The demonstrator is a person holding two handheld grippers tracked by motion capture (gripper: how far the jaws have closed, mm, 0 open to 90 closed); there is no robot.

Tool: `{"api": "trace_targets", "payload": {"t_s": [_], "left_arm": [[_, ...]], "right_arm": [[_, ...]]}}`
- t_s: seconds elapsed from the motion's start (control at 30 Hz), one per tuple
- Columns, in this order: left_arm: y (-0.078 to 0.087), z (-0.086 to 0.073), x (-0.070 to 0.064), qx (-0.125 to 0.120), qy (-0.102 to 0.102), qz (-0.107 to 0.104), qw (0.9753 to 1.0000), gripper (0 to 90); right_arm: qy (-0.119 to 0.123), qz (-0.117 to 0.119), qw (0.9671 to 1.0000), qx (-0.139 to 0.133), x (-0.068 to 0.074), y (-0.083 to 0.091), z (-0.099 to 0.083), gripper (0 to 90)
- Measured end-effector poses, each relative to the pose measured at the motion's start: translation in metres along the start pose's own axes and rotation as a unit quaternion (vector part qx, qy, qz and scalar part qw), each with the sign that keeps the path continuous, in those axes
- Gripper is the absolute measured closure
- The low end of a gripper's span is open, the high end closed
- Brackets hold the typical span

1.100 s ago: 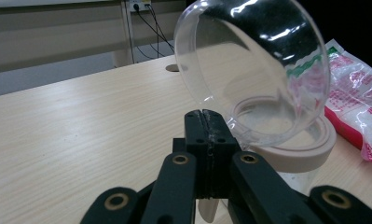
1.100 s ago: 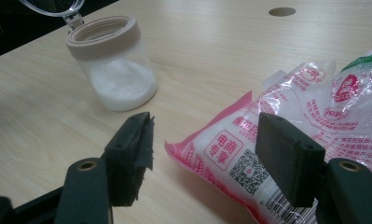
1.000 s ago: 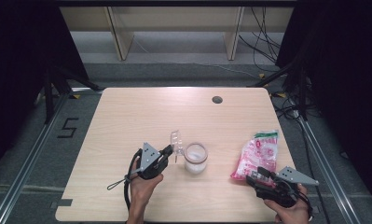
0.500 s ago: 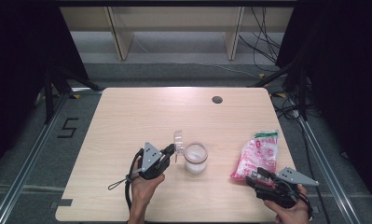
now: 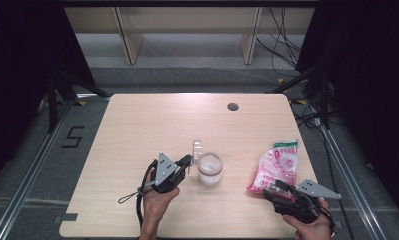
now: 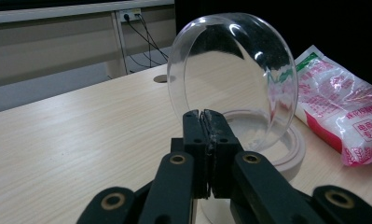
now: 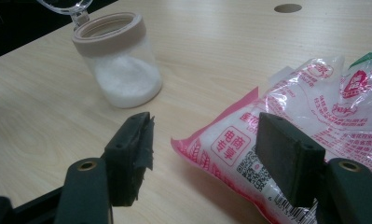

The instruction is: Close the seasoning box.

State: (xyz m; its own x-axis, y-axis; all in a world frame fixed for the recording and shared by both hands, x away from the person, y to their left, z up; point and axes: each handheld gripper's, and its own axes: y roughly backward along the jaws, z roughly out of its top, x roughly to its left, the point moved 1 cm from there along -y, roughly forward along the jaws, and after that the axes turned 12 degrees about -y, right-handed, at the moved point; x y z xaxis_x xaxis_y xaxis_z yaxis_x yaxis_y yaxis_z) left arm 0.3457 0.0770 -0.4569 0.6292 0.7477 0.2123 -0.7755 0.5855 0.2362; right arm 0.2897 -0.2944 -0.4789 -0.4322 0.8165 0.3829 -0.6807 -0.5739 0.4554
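Clearly, the clear lid [image 6: 232, 79] is pinched at its rim by the left gripper [image 6: 206, 140], jaws clamped together on it, and held upright just above the open jar [image 7: 118, 60] near the table's middle. The lid should be carried aside without knocking the jar. The right gripper [image 7: 202, 154], jaws apart and empty, is poised at the pink bag's [image 7: 305, 140] corner. The bag's print is cut off and unreadable.
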Motion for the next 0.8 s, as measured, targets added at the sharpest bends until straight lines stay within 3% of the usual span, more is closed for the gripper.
{"api": "trace_targets", "payload": {"t_s": [0.3, 0.37, 0.67, 0.7, 0.73, 0.77, 0.8], "left_arm": [[-0.004, 0.004, -0.006, -0.001, -0.009, -0.013, 0.9999, 86.4], [-0.004, 0.004, -0.008, -0.001, -0.003, -0.014, 0.9999, 85.6], [0.003, 0.008, -0.018, -0.022, 0.009, -0.048, 0.9985, 72.6], [0.004, 0.008, -0.02, -0.02, 0.018, -0.049, 0.9984, 71.9], [0.004, 0.008, -0.02, -0.022, 0.013, -0.056, 0.9981, 70.1], [0.005, 0.008, -0.022, -0.023, 0.022, -0.062, 0.9976, 67.8], [0.005, 0.007, -0.024, -0.022, 0.022, -0.07, 0.9971, 66.6]], "right_arm": [[0.015, 0.006, 0.9999, -0.001, -0.001, -0.001, 0.0, 36.9], [0.015, 0.005, 0.9999, -0.001, -0.001, -0.001, 0.0, 36.9], [0.022, 0.004, 0.9998, -0.003, -0.002, -0.002, 0.0, 36.9], [0.002, 0.006, 1.0, 0.003, 0.001, -0.002, -0.001, 36.9], [0.004, 0.006, 1.0, 0.003, 0.0, -0.002, -0.001, 36.9], [-0.004, 0.008, 1.0, 0.004, 0.001, -0.002, -0.001, 36.9], [0.01, 0.008, 0.9999, 0.0, -0.001, -0.002, -0.001, 36.8]]}}
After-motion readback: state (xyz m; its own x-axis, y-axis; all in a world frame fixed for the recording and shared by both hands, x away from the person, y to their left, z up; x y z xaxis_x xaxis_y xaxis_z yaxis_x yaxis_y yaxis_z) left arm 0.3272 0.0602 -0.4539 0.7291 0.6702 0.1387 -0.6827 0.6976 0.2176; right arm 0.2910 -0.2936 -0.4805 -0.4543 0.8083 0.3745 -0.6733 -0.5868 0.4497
